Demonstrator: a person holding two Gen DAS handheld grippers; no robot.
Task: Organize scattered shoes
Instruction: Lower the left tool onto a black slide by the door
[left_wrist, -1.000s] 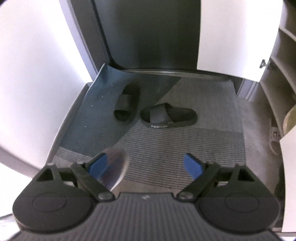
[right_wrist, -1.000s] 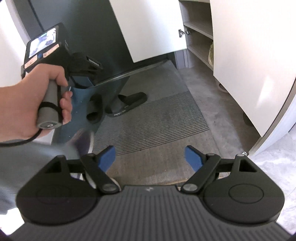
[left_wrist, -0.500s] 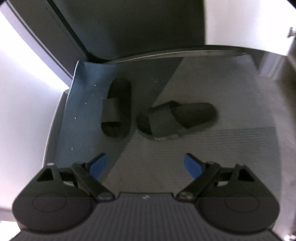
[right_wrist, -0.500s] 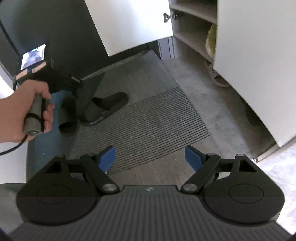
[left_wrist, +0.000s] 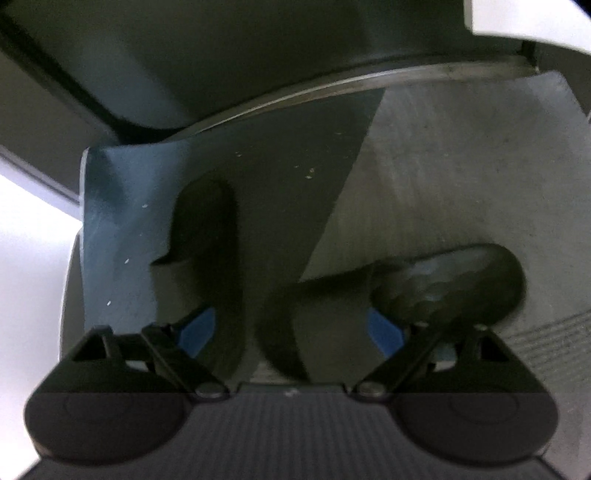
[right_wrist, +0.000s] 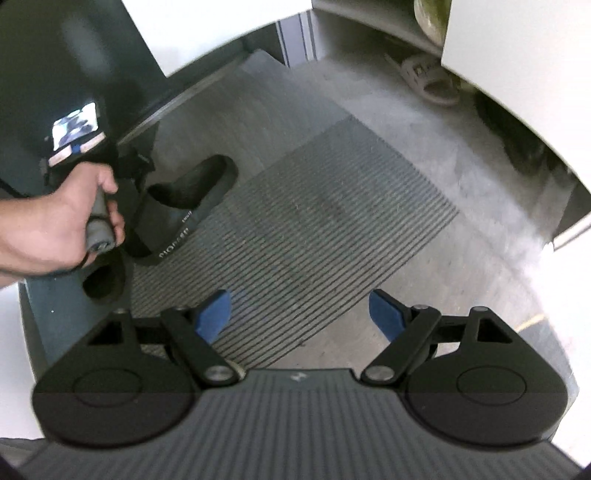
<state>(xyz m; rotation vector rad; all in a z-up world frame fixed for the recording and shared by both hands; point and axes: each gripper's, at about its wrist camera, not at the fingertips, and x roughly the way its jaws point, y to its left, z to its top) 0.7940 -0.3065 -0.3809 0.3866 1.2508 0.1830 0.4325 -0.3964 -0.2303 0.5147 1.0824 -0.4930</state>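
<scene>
Left claw (left_wrist: 291, 330), jaws wide, has descended onto the two black slides; the right-hand slide (left_wrist: 369, 299) probably sits between its fingers. Right claw (right_wrist: 300, 315) wide, empty.

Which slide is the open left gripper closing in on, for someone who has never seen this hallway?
Start at the dark door and the grey ribbed mat in front of it. Two black slides lie at the mat's door-side edge; the left gripper is over the right-hand slide. It lies crosswise and has white lettering on its sidewall, unlike the plain slide.
</scene>
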